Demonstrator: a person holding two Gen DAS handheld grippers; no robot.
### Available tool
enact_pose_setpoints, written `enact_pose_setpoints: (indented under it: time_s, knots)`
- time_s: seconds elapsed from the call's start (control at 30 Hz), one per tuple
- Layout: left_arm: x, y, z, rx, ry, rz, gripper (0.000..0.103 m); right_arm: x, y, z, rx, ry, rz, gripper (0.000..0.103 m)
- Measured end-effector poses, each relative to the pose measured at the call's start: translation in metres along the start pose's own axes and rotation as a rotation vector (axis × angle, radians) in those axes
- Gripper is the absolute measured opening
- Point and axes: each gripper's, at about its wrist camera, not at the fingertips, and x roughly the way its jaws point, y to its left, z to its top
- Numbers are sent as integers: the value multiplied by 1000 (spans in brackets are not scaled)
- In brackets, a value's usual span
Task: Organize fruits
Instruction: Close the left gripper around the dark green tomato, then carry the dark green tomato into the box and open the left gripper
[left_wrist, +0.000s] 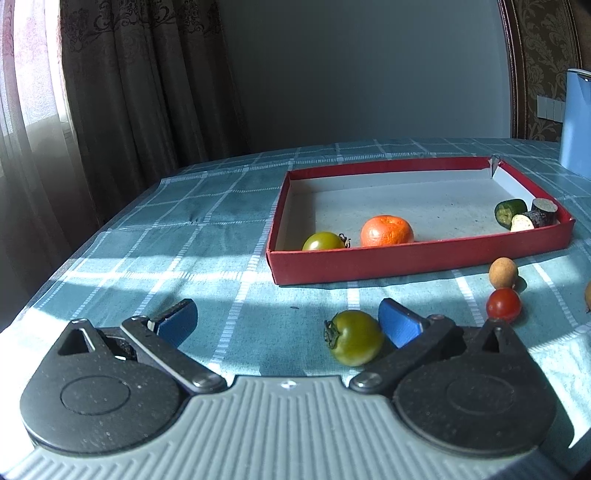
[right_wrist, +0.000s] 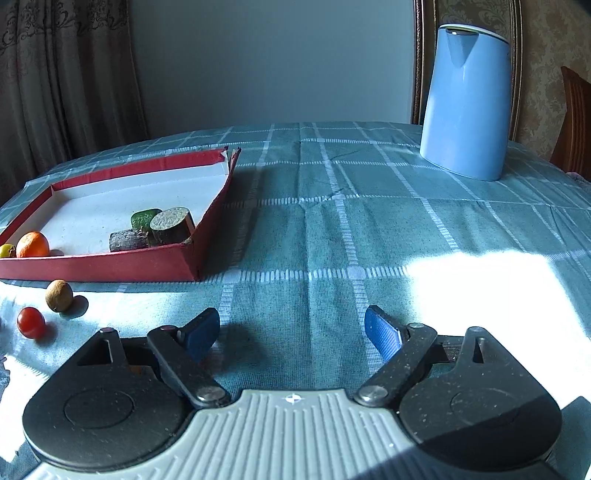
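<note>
A red shallow box (left_wrist: 417, 258) lies on the checked tablecloth. It holds a green tomato (left_wrist: 323, 241), an orange (left_wrist: 386, 231) and cut vegetable pieces (left_wrist: 524, 214). My left gripper (left_wrist: 288, 321) is open low over the cloth, and a second green tomato (left_wrist: 354, 342) lies between its fingers, against the right blue pad (left_wrist: 400, 326). A red cherry tomato (left_wrist: 503, 305) and a small tan fruit (left_wrist: 502, 273) lie on the cloth to the right. My right gripper (right_wrist: 291, 332) is open and empty, right of the box (right_wrist: 110, 264).
A tall blue jug (right_wrist: 465, 103) stands at the table's far right. Curtains hang behind the table at the left. A wooden chair back (right_wrist: 572, 122) shows at the far right edge. The red tomato (right_wrist: 31, 323) and tan fruit (right_wrist: 58, 295) lie left of my right gripper.
</note>
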Motion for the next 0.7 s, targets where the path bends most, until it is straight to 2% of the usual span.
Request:
enact_pose_setpoints:
  time_s: [0.1, 0.3, 0.37, 0.43, 0.5, 0.57, 0.63, 0.67, 0.7]
  knots:
    - [2, -4, -2, 23, 27, -31, 103, 0, -1, 0, 6, -2, 6, 87]
    - [5, -10, -4, 55, 55, -1, 103, -3, -4, 0, 23, -9, 19, 87]
    - [5, -8, -4, 42, 53, -9, 98, -3, -5, -1, 32, -12, 25, 87]
    - [7, -6, -4, 34, 63, -18, 90, -4, -6, -1, 37, -14, 30, 87]
    - [9, -4, -4, 22, 75, -29, 73, -4, -7, -1, 40, -15, 31, 87]
    - [9, -2, -5, 11, 75, -55, 63, -4, -7, -1, 44, -16, 33, 87]
    - [8, -1, -5, 1, 78, -58, 47, -4, -8, -1, 49, -18, 35, 87]
    - [7, -2, -5, 0, 74, -68, 34, -4, -8, -1, 51, -18, 37, 87]
    - [6, -2, -4, 1, 75, -68, 31, -4, -8, -2, 52, -19, 37, 87]
